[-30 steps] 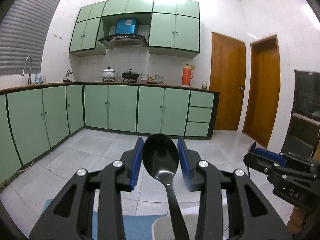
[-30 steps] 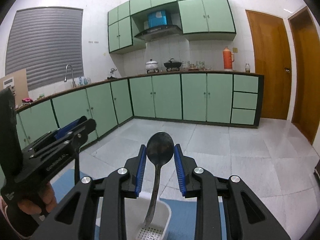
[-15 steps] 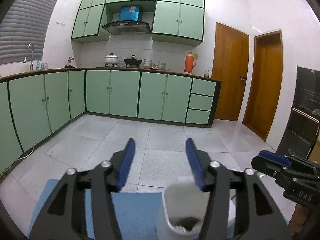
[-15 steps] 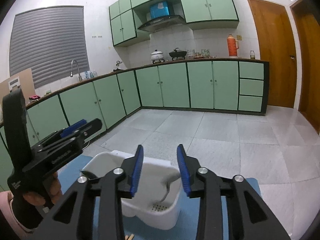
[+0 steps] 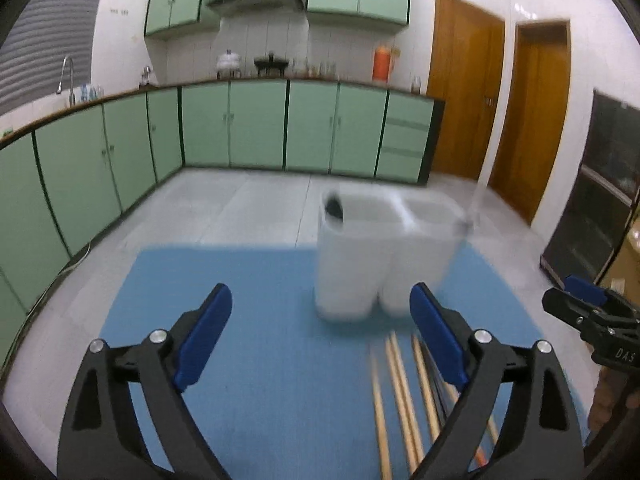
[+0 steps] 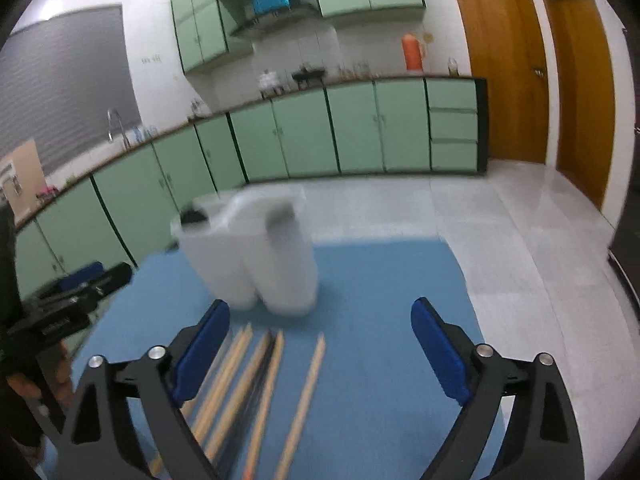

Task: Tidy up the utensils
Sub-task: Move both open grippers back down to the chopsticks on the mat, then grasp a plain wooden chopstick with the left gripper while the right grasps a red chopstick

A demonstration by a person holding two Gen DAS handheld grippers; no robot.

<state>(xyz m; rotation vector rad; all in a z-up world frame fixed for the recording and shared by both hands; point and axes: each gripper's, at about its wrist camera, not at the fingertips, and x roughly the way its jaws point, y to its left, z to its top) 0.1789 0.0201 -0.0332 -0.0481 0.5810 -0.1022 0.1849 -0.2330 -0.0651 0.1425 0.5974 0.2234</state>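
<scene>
Both the left gripper (image 5: 320,340) and right gripper (image 6: 320,354) gape wide, empty, over the blue mat (image 5: 256,288). Since earlier, the spoons (image 5: 334,209) sit in the white holder (image 5: 380,264); chopsticks (image 6: 264,380) now lie beneath.

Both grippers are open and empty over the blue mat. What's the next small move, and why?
Probably lower the right gripper onto the lone wooden chopstick lying between its open jaws. The chopsticks are still on the blue mat, short of the white holder, and that one lies apart from the rest.
</scene>
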